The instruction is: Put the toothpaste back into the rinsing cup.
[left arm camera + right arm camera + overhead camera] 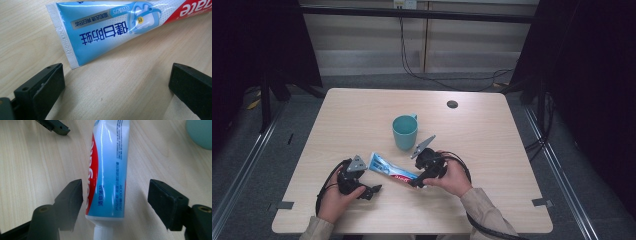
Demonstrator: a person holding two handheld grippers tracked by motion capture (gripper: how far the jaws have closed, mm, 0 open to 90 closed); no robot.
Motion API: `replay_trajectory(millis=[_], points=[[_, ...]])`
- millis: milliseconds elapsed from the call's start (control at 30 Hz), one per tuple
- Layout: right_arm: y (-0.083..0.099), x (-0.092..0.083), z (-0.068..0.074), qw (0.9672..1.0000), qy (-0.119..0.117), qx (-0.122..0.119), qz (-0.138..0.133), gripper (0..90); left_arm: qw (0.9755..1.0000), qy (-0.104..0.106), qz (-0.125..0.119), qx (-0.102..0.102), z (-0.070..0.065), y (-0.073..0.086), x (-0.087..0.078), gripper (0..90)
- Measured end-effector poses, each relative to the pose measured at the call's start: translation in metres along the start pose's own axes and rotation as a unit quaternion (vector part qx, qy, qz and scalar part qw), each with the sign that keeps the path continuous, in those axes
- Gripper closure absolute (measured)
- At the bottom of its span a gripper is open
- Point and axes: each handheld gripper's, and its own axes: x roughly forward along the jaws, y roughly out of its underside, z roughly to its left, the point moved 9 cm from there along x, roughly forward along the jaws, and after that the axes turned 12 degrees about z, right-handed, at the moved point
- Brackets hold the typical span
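Observation:
A blue, white and red toothpaste tube (389, 171) lies flat on the wooden table (492, 150), between the two hands. My right gripper (417, 181) is open and straddles the cap end of the tube (110, 170). In the right gripper view (115, 195) one jaw is close beside the tube and the other stands apart from it. My left gripper (371, 189) is open too, held low over the table. In the left gripper view (117, 82) there is only bare wood between its jaws, and the crimped flat end of the tube (100, 27) lies just ahead.
A teal mug (405, 131) stands upright behind the tube near the table's middle; its edge shows in the right gripper view (200, 132). A dark round cable hole (452, 104) sits at the far side. Cables trail from both grippers towards the near edge.

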Motion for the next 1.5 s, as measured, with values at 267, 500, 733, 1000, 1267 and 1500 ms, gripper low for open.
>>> replay_trajectory(millis=[267, 500, 733, 1000, 1267, 1500], points=[[0.001, 0.007, 0.001, 0.9999, -0.006, -0.005, 0.013, 30.4, 1.0000, 0.000, 0.000, 0.000, 0.000, 0.000, 0.000, 0.0], [0.001, 0.014, 0.001, 0.9995, -0.005, -0.011, 0.028, 30.4, 1.0000, 0.000, 0.000, 0.000, 0.000, 0.000, 0.000, 0.0], [-0.002, 0.016, 0.002, 0.9992, -0.012, -0.010, 0.036, 36.3, 1.0000, 0.001, -0.001, 0.000, 0.000, 0.000, 0.000, 0.0], [-0.006, 0.018, 0.005, 0.9985, -0.010, -0.021, 0.050, 48.9, 1.0000, 0.001, 0.001, 0.003, 0.000, 0.000, 0.000, 0.1], [-0.006, 0.015, 0.003, 0.9985, 0.013, -0.016, 0.051, 68.1, 1.0000, -0.001, 0.000, 0.001, 0.001, 0.000, -0.001, 0.1], [0.000, 0.009, 0.000, 0.9994, 0.023, -0.009, 0.026, 70.2, 0.9999, -0.004, -0.005, -0.010, 0.003, 0.002, -0.003, 3.2]])
